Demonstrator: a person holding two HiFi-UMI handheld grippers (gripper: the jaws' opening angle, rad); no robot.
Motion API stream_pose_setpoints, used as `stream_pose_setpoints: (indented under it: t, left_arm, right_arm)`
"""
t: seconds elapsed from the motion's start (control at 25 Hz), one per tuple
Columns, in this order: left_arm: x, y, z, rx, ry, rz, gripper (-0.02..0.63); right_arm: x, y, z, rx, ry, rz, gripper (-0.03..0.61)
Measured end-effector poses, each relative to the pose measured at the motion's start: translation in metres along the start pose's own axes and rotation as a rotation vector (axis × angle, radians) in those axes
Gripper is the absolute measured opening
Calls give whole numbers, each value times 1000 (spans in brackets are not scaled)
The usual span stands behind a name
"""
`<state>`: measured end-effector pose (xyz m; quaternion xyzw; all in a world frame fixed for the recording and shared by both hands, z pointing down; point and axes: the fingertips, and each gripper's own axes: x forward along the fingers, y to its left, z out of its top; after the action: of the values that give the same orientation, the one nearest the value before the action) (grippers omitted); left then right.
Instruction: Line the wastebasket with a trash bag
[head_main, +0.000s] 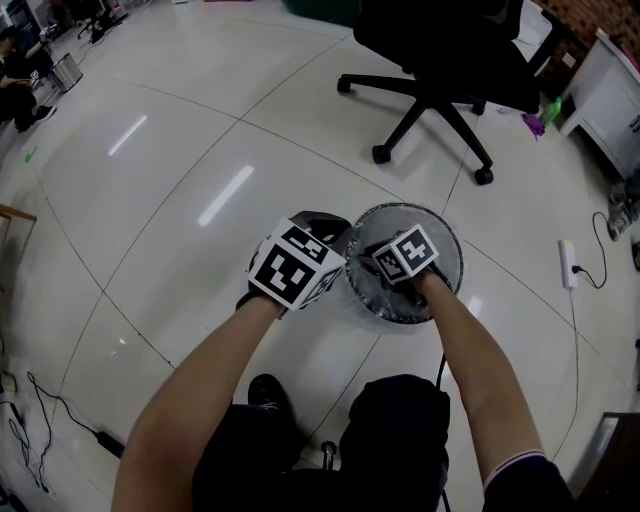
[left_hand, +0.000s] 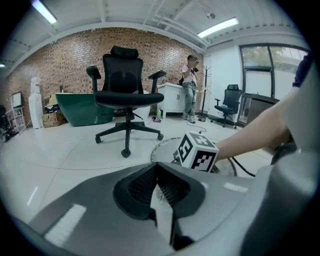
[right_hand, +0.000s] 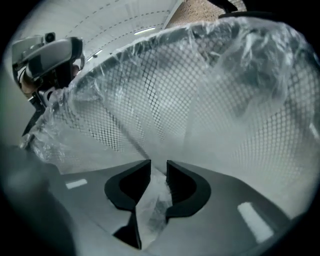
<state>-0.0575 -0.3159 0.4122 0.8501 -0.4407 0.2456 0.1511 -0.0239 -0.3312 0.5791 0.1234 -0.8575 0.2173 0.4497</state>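
Nearby, an office chair (head_main: 440, 45) and wastebasket (head_main: 452, 240) stand on glossy white floor (head_main: 180, 130).

- open floor (head_main: 180, 150) left of the wastebasket (head_main: 440, 222): free approach
- office chair (head_main: 440, 60) stands near, beyond the basket, and blocks the far side
- inside: right gripper (right_hand: 158, 172) is boxed in by the mesh wall and trash bag (right_hand: 240, 75) film
- left rim is taken up by the left gripper (left_hand: 159, 175)

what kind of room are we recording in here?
Looks like an open office or lab space: a black swivel office chair on a glossy tiled floor, a brick wall with strip lights overhead, and a mesh wastebasket.
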Motion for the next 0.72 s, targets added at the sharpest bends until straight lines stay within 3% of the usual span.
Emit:
stream_pose_setpoints:
  t: [0.48,0.72]
  left_arm:
    - [-6,-1,3,17,-7,4,12]
    - [-13,-7,8,46,-8,11,12]
  right_arm:
    - [-16,3,8,-24,-10,-28,100]
    - [-58,3,31,14,-143,-53,99]
